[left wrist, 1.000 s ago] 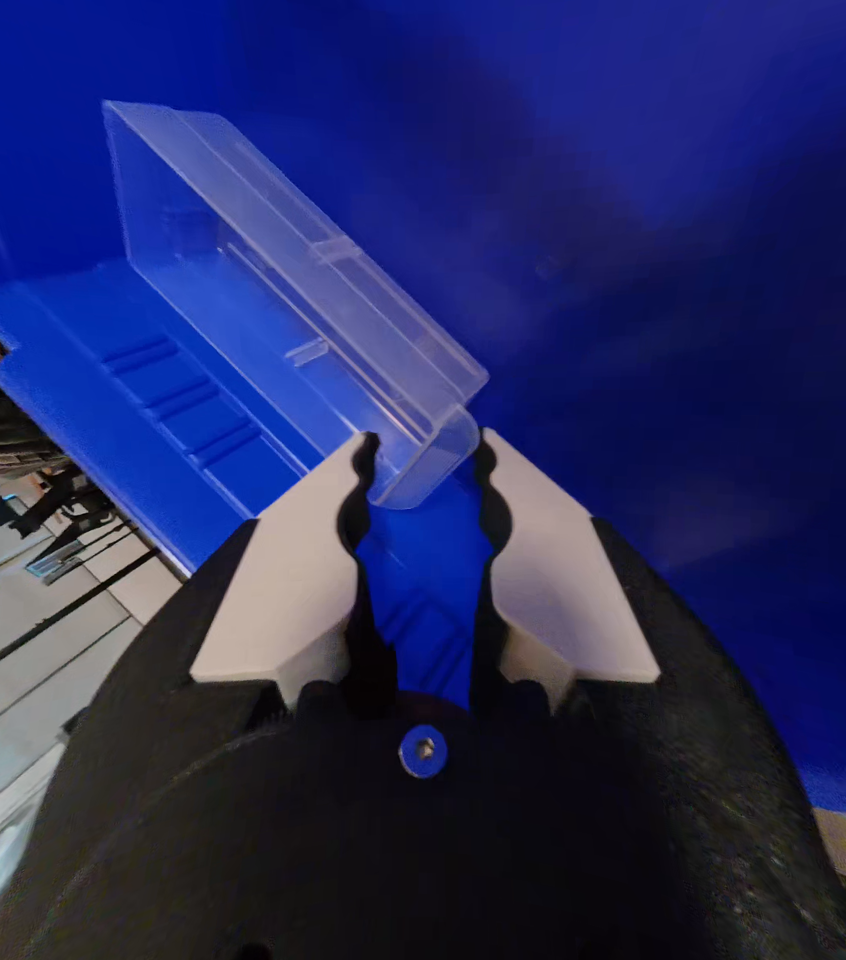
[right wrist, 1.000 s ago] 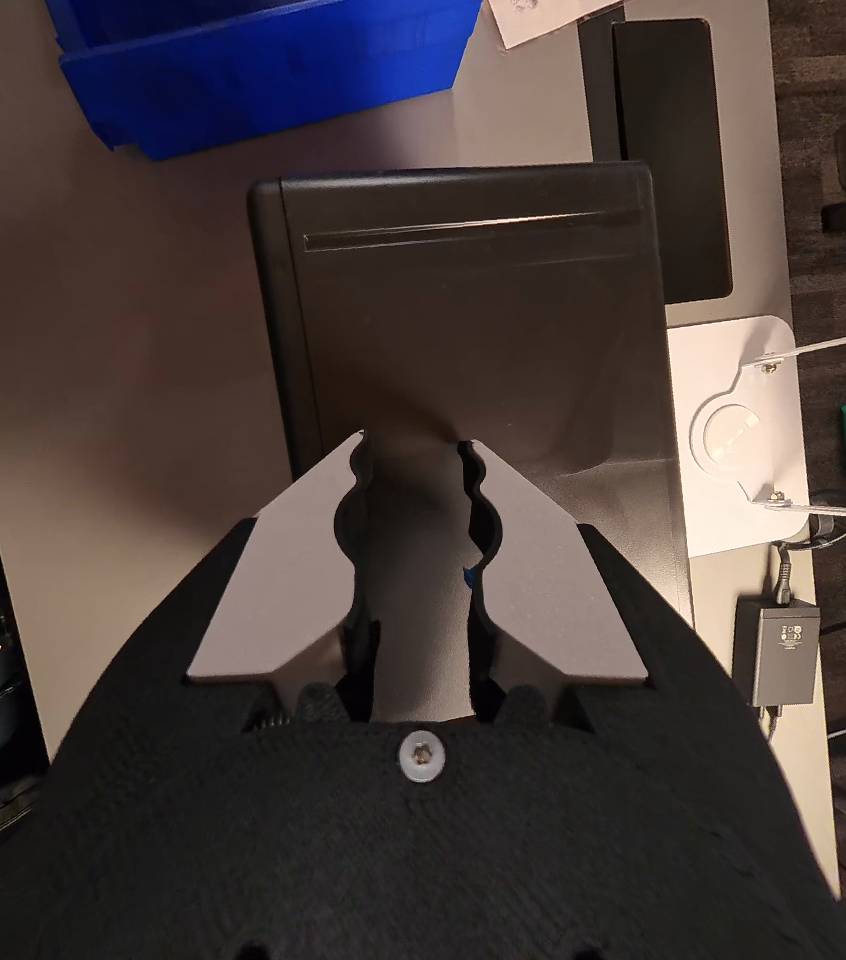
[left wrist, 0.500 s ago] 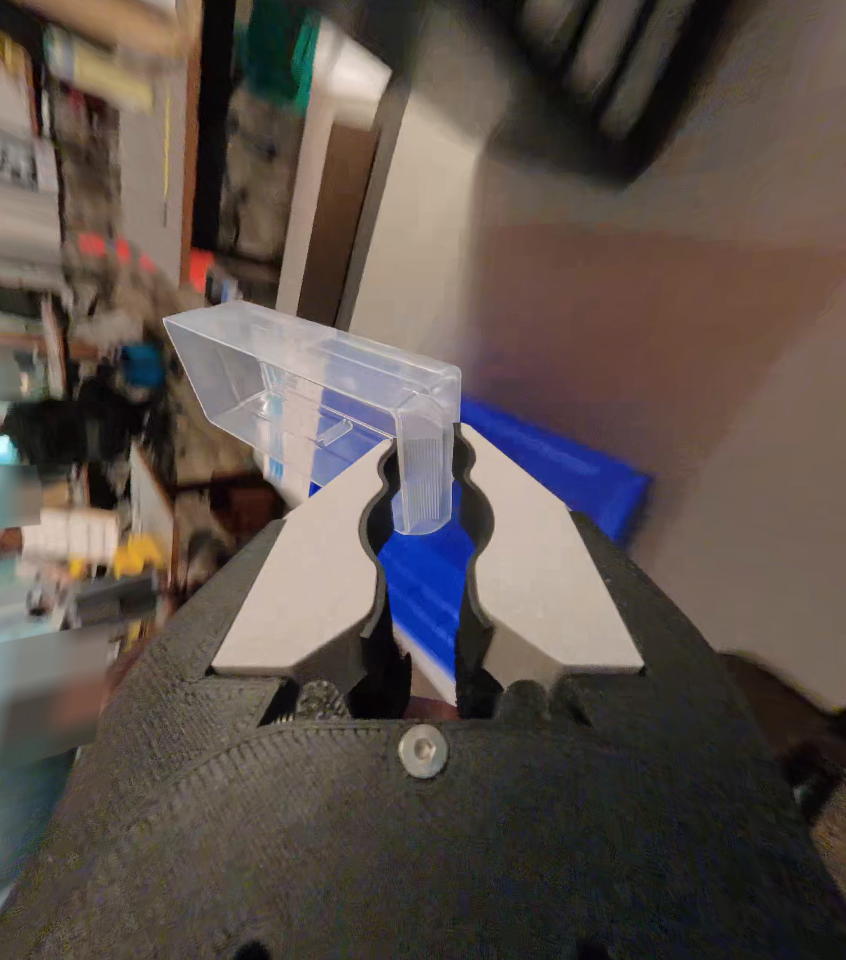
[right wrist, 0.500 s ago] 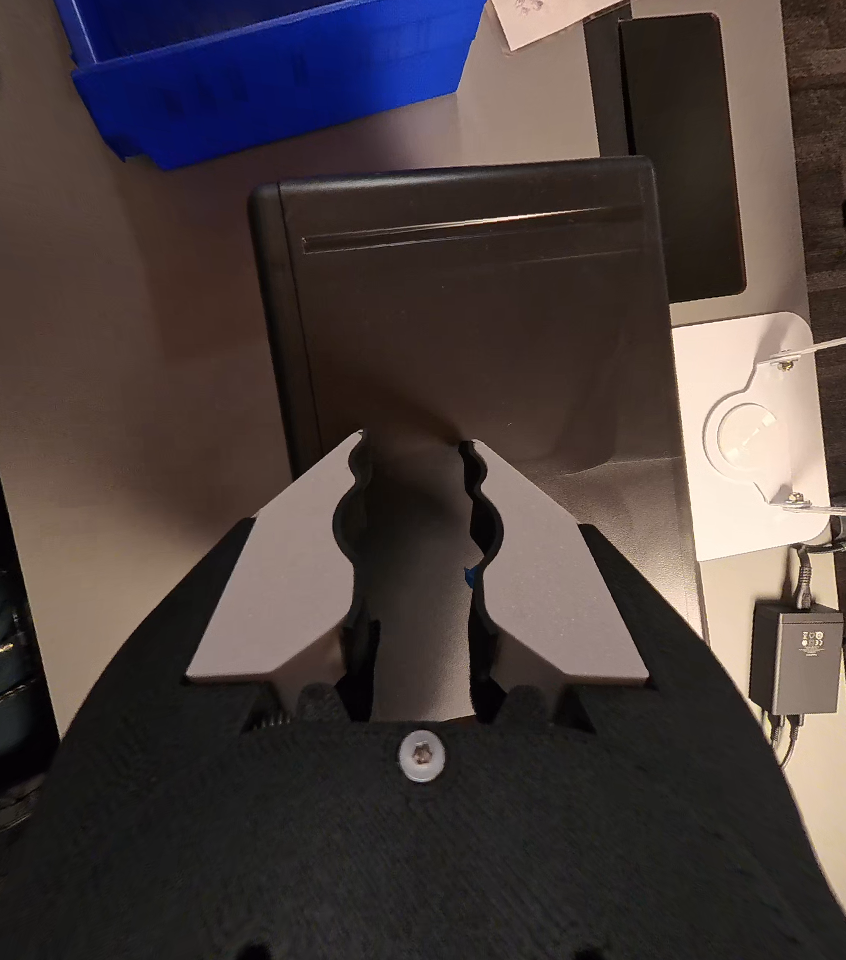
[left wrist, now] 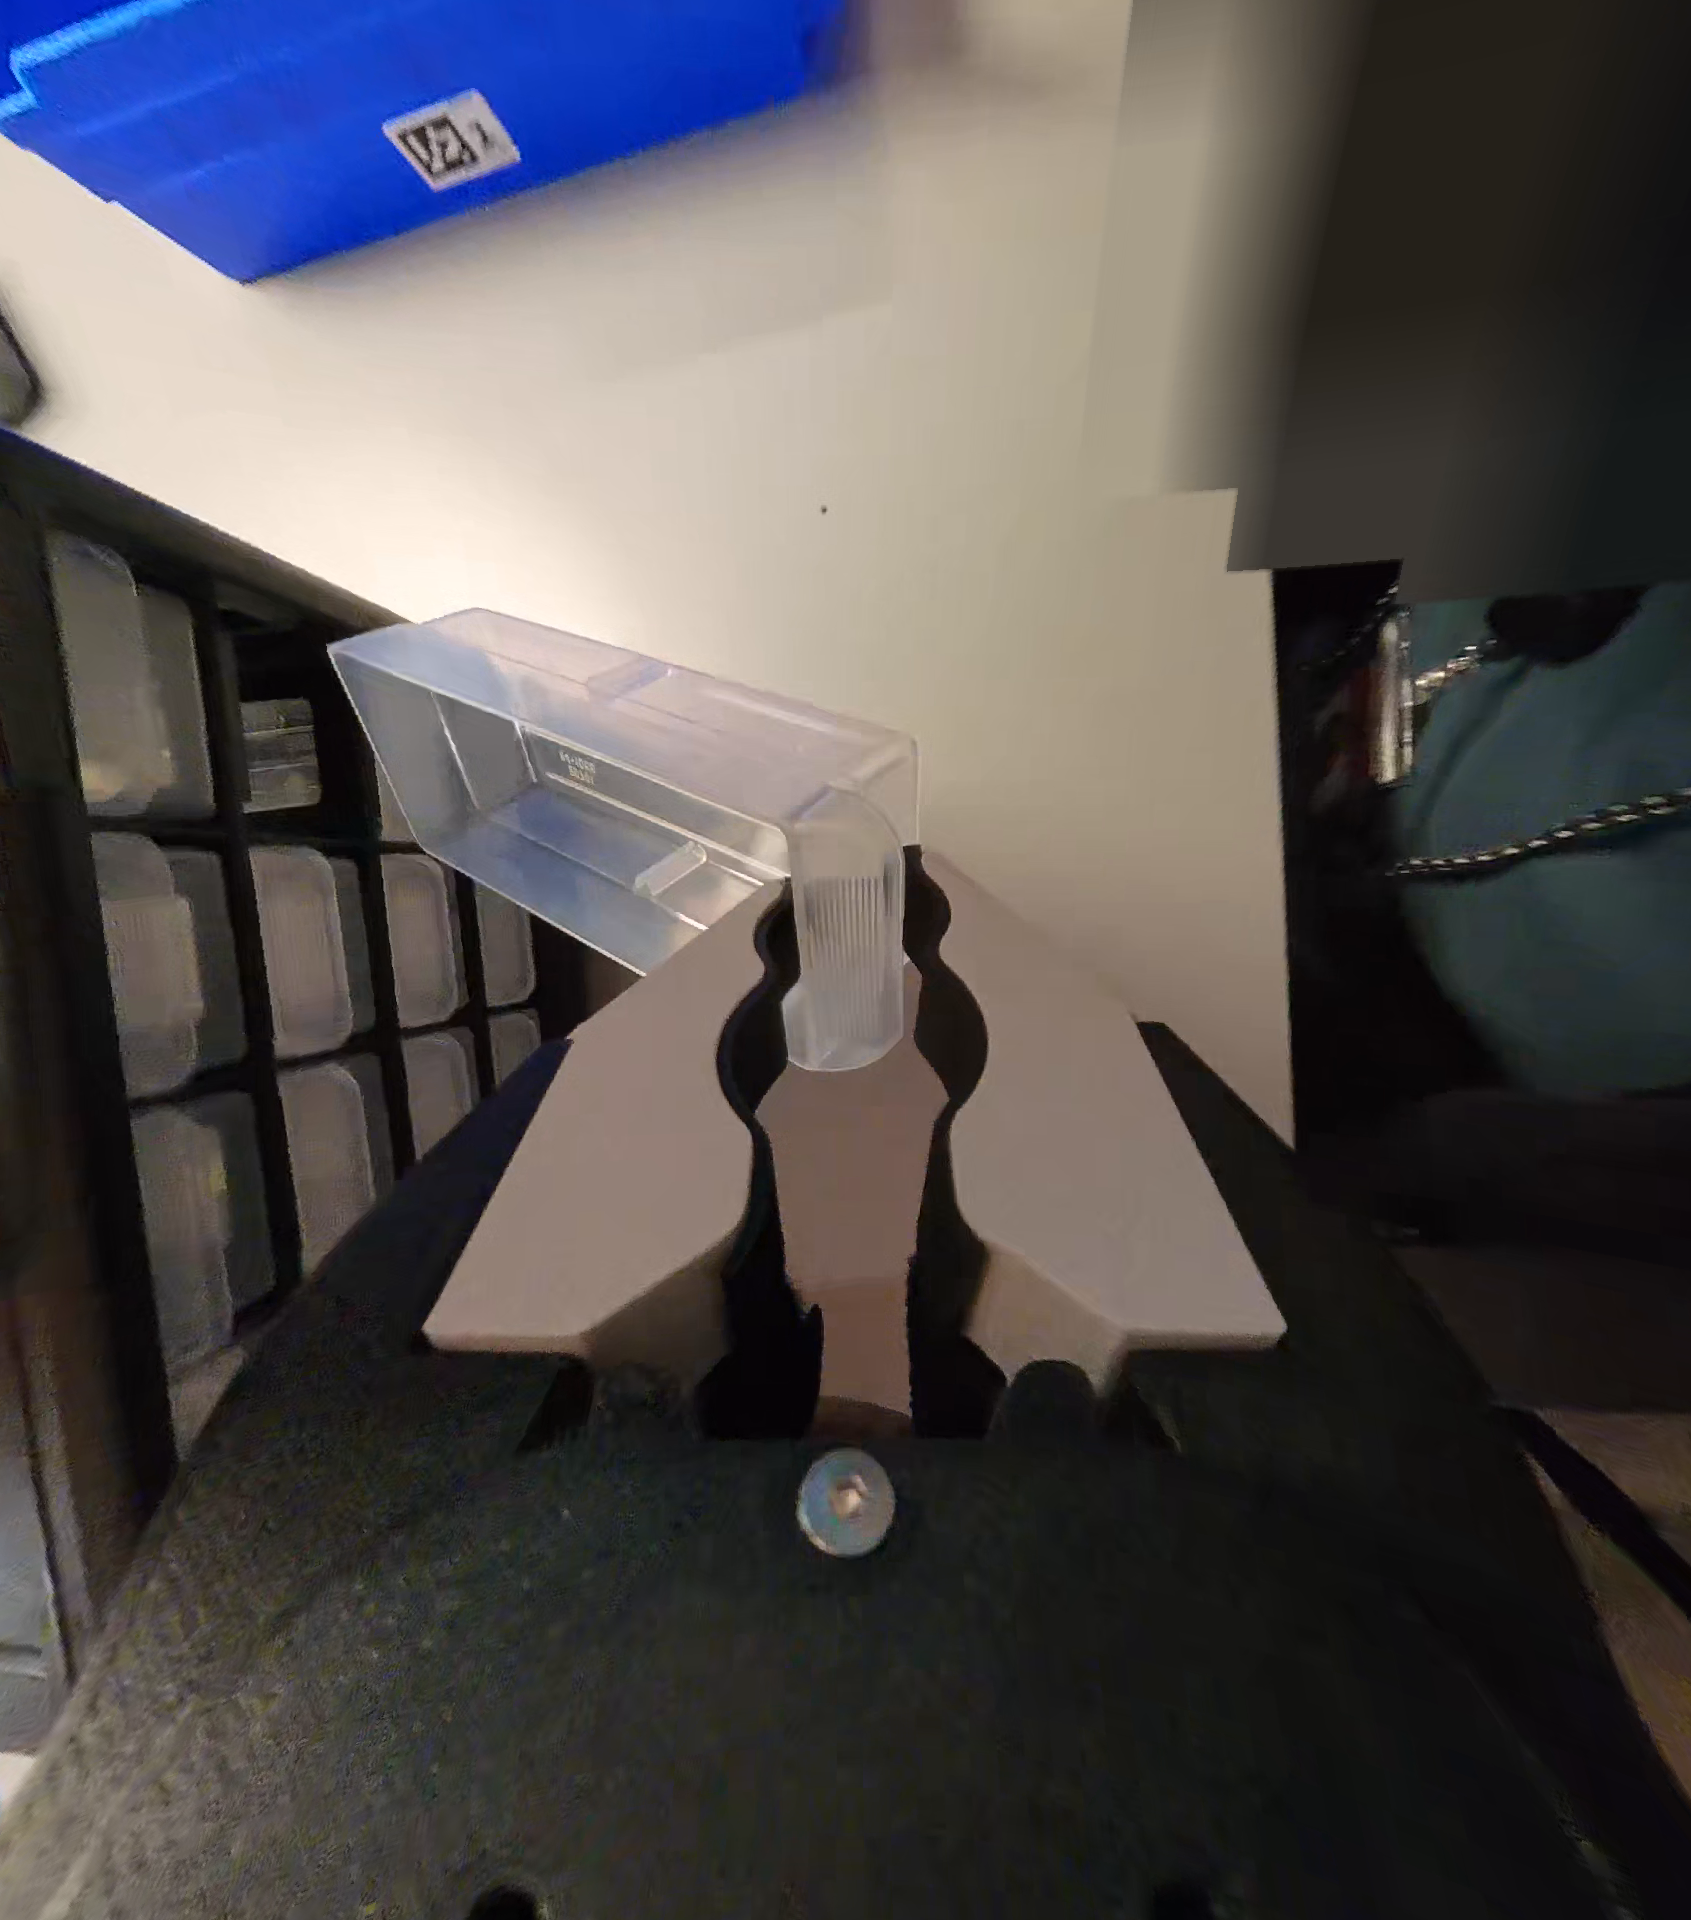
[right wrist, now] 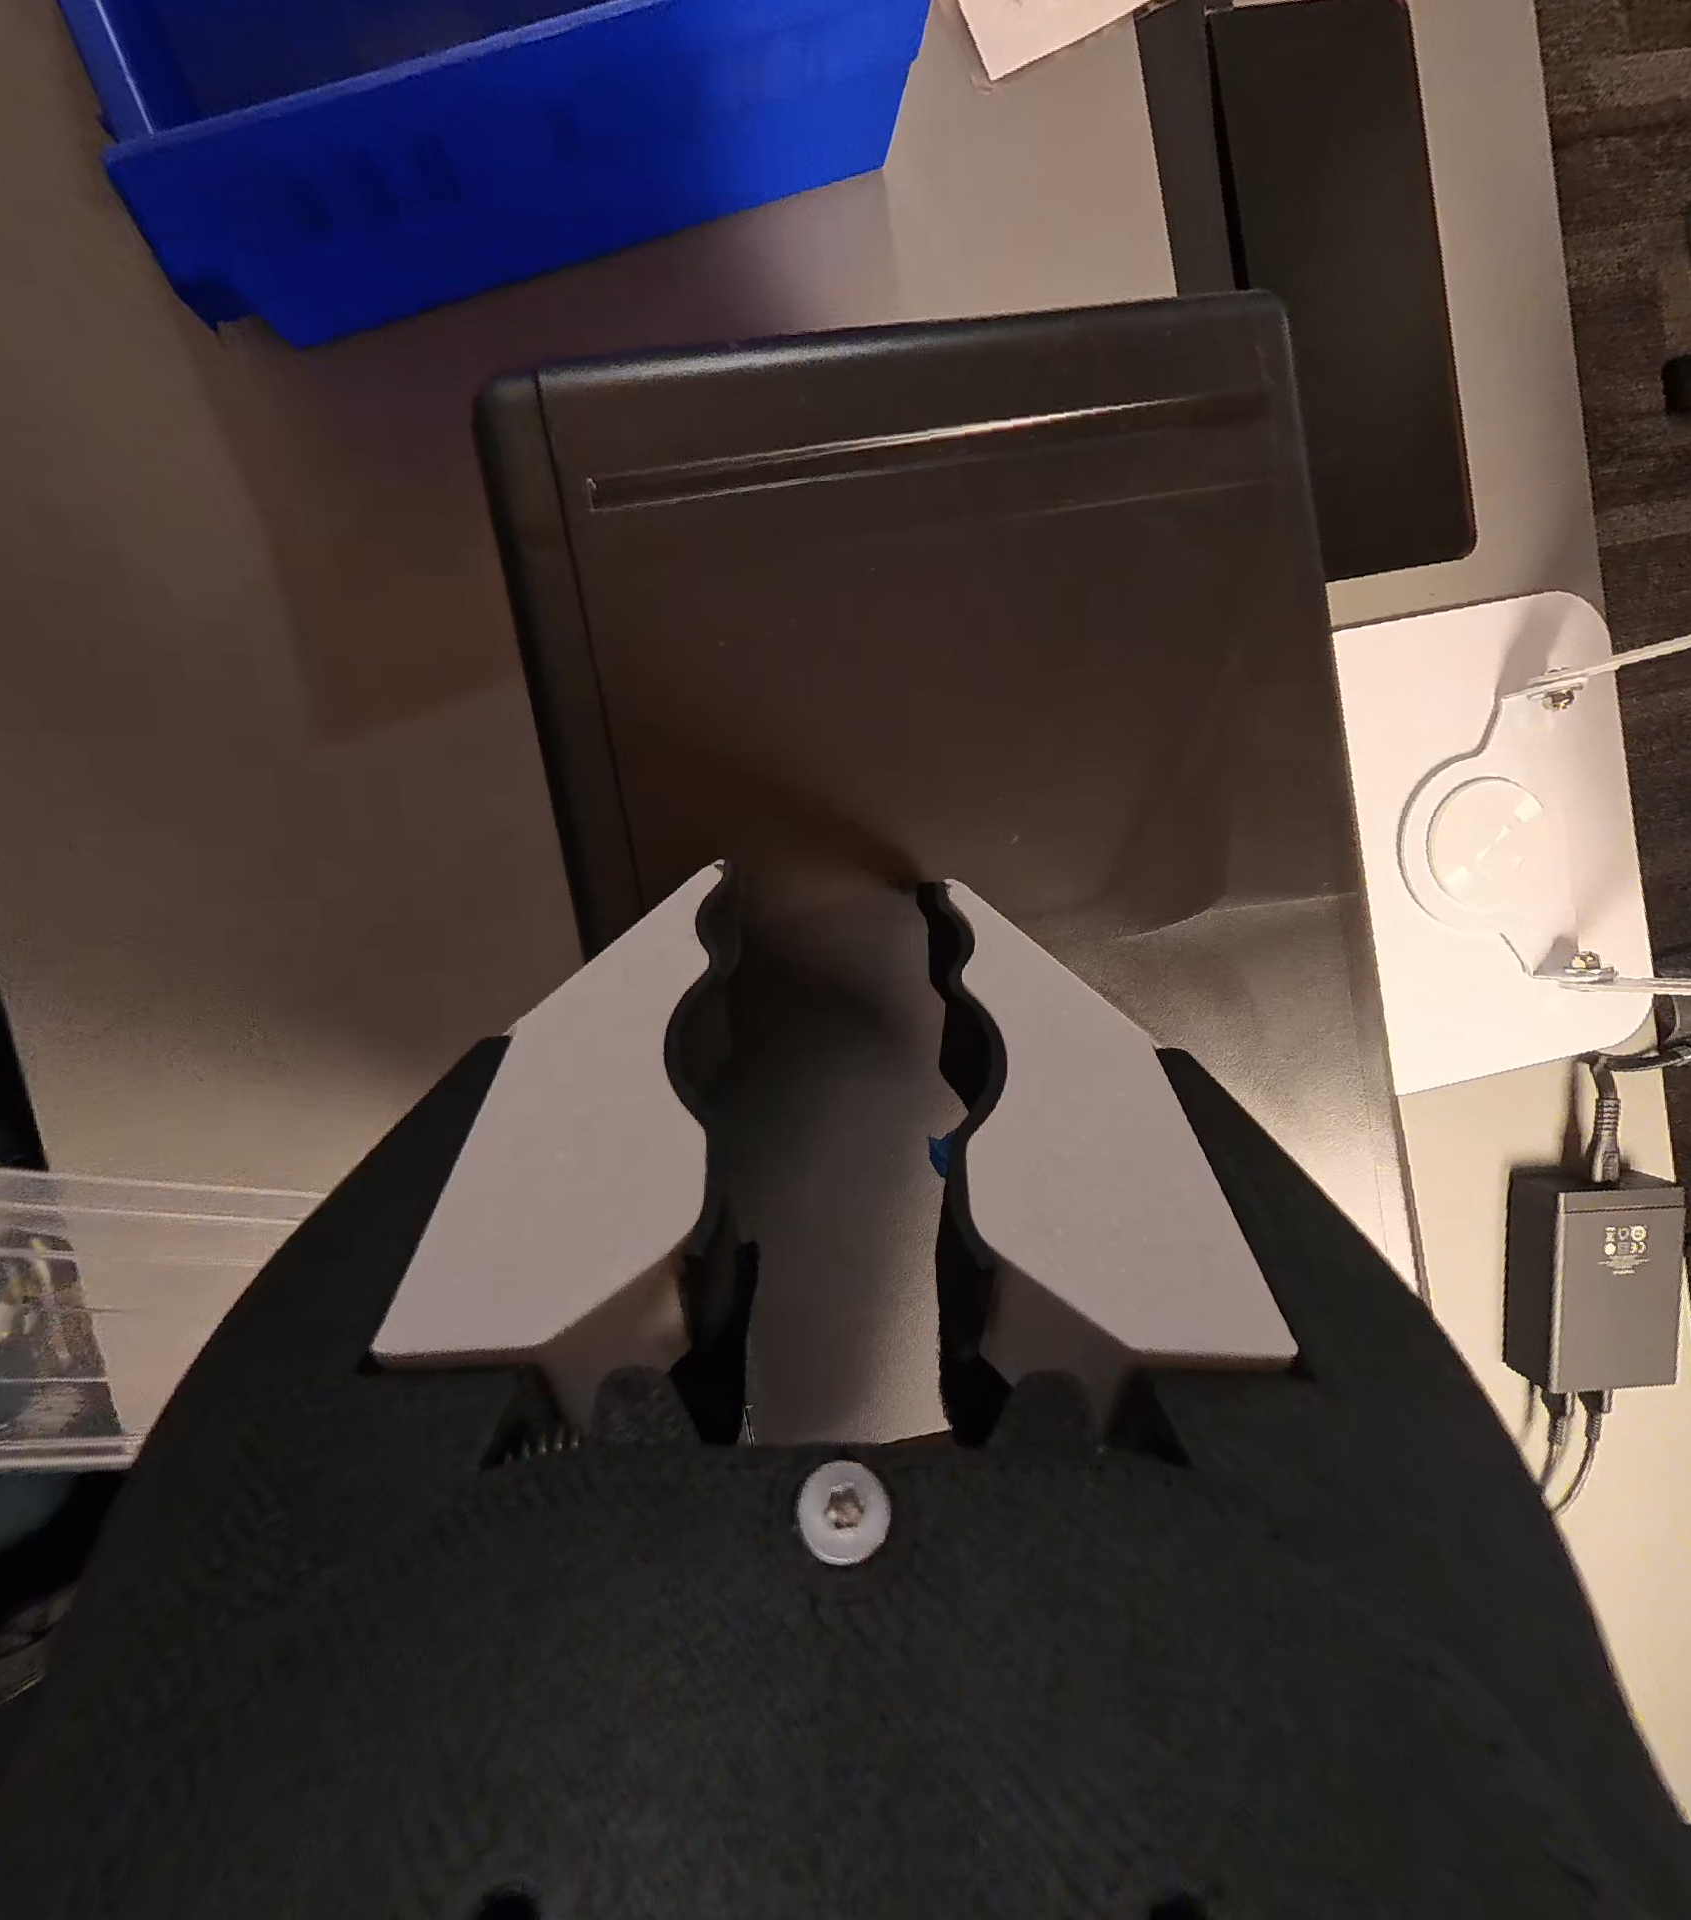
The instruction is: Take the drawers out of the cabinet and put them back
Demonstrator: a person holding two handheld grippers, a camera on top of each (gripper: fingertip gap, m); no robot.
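Clear drawer (left wrist: 612,790) — left tool (left wrist: 846,935) clamped on its handle only, may twist, jam entering cabinet (left wrist: 228,935); right tool (right wrist: 825,883) apart, empty.

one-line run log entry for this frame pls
left hand-held gripper: shut on clear drawer handle | right hand-held gripper: open, over black cabinet top | drawer: out, facing cabinet front

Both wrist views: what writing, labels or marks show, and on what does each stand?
White sticker on the blue bin: dark characters, legible, wording not given here.
Clear drawer, gripped by its handle in the left tool: moulded mark, too small to read.
Grey power adapter: printed label, too small to read.
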